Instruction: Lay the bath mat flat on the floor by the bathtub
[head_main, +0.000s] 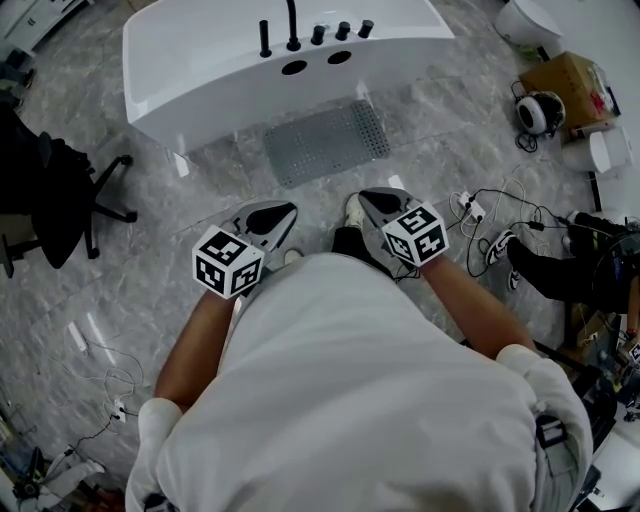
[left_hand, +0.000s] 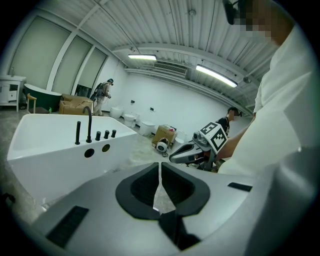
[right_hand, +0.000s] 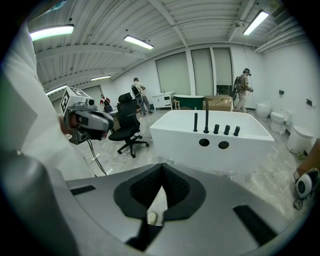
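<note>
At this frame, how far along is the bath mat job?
Done: the grey bath mat lies spread flat on the floor right beside the bathtub. In hand: nothing. The left gripper and right gripper are both shut and empty, held close to the person's body, apart from the mat. Left: seemingly nothing, beyond perhaps checking that the edges lie flat.

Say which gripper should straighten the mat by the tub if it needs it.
Left, narrowly. The left gripper points at the near corner of the mat, a little closer than the right gripper. Both have their jaws shut and empty.
</note>
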